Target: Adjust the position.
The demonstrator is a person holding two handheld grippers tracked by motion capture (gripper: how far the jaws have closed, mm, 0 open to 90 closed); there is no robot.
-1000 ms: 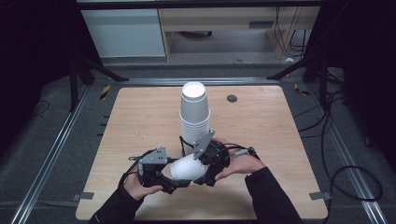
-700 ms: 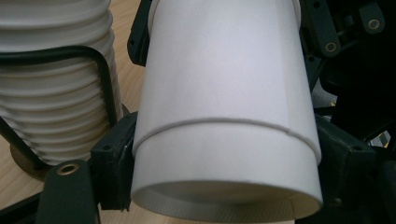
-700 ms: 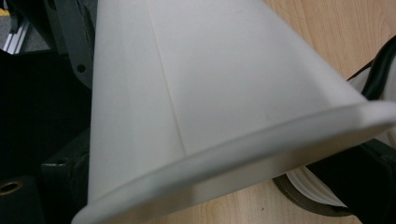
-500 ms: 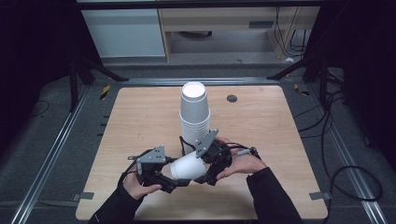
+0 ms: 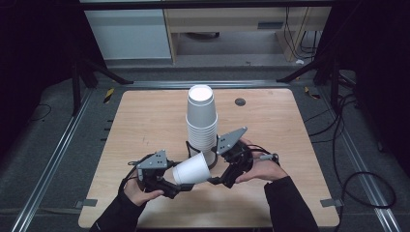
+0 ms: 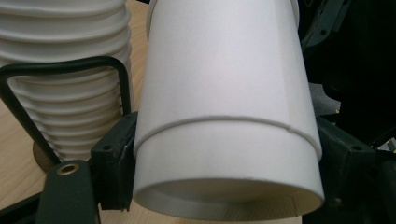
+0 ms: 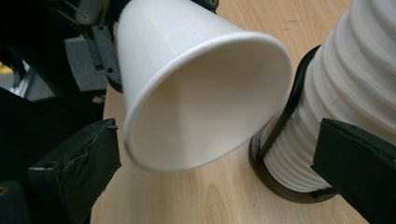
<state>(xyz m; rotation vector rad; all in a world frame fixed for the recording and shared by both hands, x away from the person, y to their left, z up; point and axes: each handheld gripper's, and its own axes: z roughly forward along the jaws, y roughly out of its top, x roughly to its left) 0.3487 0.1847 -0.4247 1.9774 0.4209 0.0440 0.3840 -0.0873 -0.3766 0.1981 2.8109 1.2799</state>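
A white paper cup (image 5: 191,170) lies on its side just above the table, its mouth toward the right. My left gripper (image 5: 180,177) is shut on its base end; in the left gripper view both jaws press the cup (image 6: 224,93) at its sides. My right gripper (image 5: 215,171) stands at the cup's mouth; its jaws have just been opening and are wide apart. The rim of the cup (image 7: 201,102) sits ahead of them, untouched. A tall stack of white cups (image 5: 202,121) stands upside down just behind, in a black wire holder (image 7: 285,121).
The wooden table (image 5: 145,121) has a small dark round spot (image 5: 240,101) at the back right. Metal rails (image 5: 63,145) run along both sides of the table. Cables (image 5: 358,179) lie on the floor at the right.
My right gripper has let go of the cup's rim, opened wide and drawn back to the right. The left gripper and the cup have stayed in place.
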